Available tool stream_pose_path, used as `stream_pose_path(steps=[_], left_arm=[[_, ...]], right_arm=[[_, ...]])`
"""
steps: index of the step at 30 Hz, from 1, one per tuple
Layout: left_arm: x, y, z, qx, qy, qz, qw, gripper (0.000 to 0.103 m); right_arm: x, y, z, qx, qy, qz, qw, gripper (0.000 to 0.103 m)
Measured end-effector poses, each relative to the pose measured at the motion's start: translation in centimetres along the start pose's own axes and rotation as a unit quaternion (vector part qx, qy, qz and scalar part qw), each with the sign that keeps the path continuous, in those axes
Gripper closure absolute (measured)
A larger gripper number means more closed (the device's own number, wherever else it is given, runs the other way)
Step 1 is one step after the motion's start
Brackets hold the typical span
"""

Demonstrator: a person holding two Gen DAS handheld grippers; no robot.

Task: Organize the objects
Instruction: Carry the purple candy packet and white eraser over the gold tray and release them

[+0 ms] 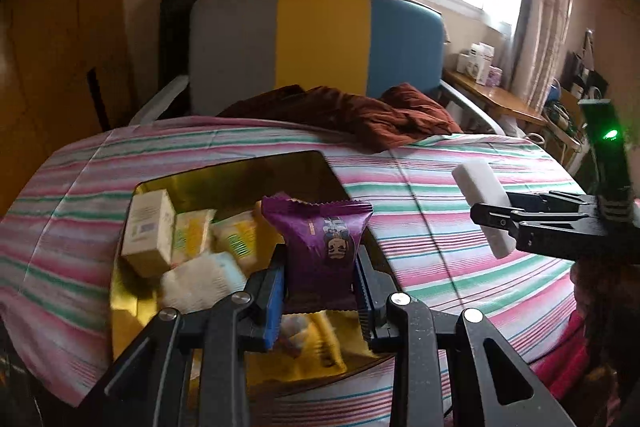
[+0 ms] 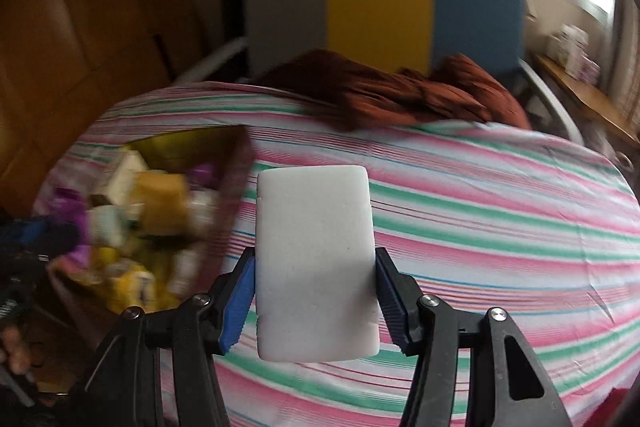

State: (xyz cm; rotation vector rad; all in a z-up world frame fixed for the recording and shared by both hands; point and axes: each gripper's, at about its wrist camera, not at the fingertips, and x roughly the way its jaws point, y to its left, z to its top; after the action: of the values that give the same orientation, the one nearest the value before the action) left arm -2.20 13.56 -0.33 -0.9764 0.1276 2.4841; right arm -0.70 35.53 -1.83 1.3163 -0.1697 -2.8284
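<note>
The purple snack packet [image 1: 320, 247] sits upright between the pads of the left hand-held gripper [image 1: 320, 291], held at its lower half, above the near part of the gold tray [image 1: 124, 291]. It appears to be a crimped foil pouch: light, thin-walled, air-filled and slick. Judged handling: grip the body below the top seal with light pressure; a hard squeeze may crush the contents or let the film slide out.

The white block [image 2: 316, 263] is clamped across its width by the right hand-held gripper [image 2: 316, 307], with the jaws bearing on its two long side edges near the lower half. In the left wrist view the same block [image 1: 482, 209] hangs tilted over the bed, well apart from the tray. Its matte, fine-grained face suggests a foam sponge or eraser-like bar: light, slightly compressible, not slippery. The present edge grip seems adequate; the material cannot be confirmed.

The tray lies on the striped bedsheet [image 1: 440, 187] and already holds a cream carton [image 1: 150, 231], two yellow-printed packets [image 1: 216, 235] and a white wrapped pack [image 1: 200, 281], all close together. These look light and easily displaced, so a release into the bare far part of the tray is likely to be safer. A rust-brown cloth [image 1: 360, 111] lies crumpled at the headboard end.
</note>
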Motion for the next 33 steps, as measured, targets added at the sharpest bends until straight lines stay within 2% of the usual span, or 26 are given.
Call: stream_pose_path(steps=[8,13,24,29,33], left_arm=[[-0.8,5.7,-2.4,-0.048,0.011,0.022,0.9986,0.072],[-1.2,8.6,-4.3,-0.082,0.021,0.03,0.996,0.072],[2.0,9.3,-4.5,-0.094,0.05,0.035,0.9937,0.072],[4.0,8.8,-3.9,-0.082,0.053,0.039,0.9945,0.071],[4.7,8.6,-4.1,-0.083,0.061,0.04,0.9938,0.07]], right_arm=[[0.9,8.3,1.2,-0.047,0.0,0.084,0.995,0.046],[2.7,11.9,2.4,-0.068,0.011,0.113,0.991,0.046],[6.9,17.0,7.0,-0.082,0.035,0.149,0.985,0.046],[9.9,18.2,8.5,-0.079,0.056,0.154,0.983,0.044],[10.3,17.8,8.1,-0.065,0.06,0.151,0.985,0.044]])
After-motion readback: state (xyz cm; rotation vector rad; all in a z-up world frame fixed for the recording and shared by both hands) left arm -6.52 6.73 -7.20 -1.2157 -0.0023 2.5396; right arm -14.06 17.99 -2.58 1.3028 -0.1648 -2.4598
